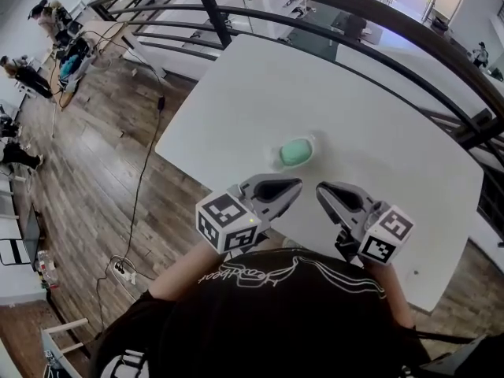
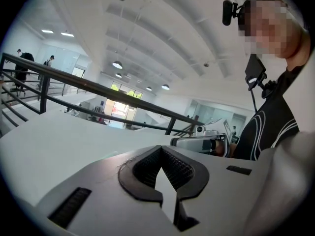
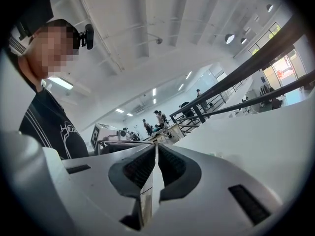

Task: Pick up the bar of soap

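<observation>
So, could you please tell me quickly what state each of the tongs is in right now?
Left tongs: closed, holding nothing.
Right tongs: closed, holding nothing.

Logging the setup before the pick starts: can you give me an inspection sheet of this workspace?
Surface: white table, holds only the soap and its dish.
Job's things: green bar of soap lies in a pale dish, just ahead of both grippers, untouched.
Clutter: nothing seen.
Grippers: left gripper and right gripper are both shut and empty, and sit near the table's near edge.
Cables: black cable runs over the floor to a power strip.
Surroundings: wooden floor, black railing, people at desks far left.
</observation>
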Motion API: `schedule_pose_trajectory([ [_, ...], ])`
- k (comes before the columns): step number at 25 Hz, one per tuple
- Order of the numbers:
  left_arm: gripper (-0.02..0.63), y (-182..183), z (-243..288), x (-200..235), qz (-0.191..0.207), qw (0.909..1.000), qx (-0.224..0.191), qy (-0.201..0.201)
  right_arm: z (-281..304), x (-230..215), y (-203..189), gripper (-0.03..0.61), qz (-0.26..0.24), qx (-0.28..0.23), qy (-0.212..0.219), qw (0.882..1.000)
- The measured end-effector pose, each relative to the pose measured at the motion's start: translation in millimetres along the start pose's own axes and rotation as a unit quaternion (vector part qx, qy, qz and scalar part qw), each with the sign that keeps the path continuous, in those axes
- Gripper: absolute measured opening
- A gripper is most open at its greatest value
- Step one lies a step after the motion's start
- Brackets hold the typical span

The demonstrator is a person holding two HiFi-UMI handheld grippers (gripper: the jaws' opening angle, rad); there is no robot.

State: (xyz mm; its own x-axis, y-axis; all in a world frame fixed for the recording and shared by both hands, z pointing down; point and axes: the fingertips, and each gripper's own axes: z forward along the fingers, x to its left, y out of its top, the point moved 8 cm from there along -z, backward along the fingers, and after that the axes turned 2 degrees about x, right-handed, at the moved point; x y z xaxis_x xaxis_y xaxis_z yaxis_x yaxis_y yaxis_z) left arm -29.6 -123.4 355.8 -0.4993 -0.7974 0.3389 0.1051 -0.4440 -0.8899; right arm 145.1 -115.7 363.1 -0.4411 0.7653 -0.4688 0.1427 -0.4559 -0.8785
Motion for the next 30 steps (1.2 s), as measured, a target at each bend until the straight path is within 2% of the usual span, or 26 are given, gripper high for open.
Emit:
schedule_pose_trajectory([
  [8, 0.008, -14.6, 10.9, 16.4, -0.001, 1.0, 0.004, 0.004, 10.1, -19.7, -10.0, 0.021, 0.001, 0.007, 0.009, 1.0],
  [14, 0.008, -14.5, 17.4, 27.0, 0.052, 0.9978, 0.035, 0.022, 14.8, -29.0, -8.8, 0.021, 0.001, 0.018, 0.01, 1.0],
  [20, 0.008, -12.4, 26.5, 38.2, 0.067, 0.9961, 0.048, 0.031, 14.9, -40.6, -8.9, 0.021, 0.011, 0.024, 0.01, 1.0],
  [24, 0.009, -11.8, 33.8, 44.8, 0.088, 0.9941, 0.058, 0.024, 13.7, -47.2, -13.0, 0.021, 0.018, 0.026, 0.007, 0.999],
  [26, 0.025, -10.8, 35.8, 49.8, 0.101, 0.9927, 0.063, 0.02, 13.5, -51.5, -14.6, 0.021, 0.022, 0.024, 0.0, 0.999],
  [30, 0.096, -7.3, 41.4, 61.9, 0.126, 0.9883, 0.084, 0.011, 14.7, -58.0, -14.6, 0.021, 0.028, 0.021, -0.007, 0.999],
])
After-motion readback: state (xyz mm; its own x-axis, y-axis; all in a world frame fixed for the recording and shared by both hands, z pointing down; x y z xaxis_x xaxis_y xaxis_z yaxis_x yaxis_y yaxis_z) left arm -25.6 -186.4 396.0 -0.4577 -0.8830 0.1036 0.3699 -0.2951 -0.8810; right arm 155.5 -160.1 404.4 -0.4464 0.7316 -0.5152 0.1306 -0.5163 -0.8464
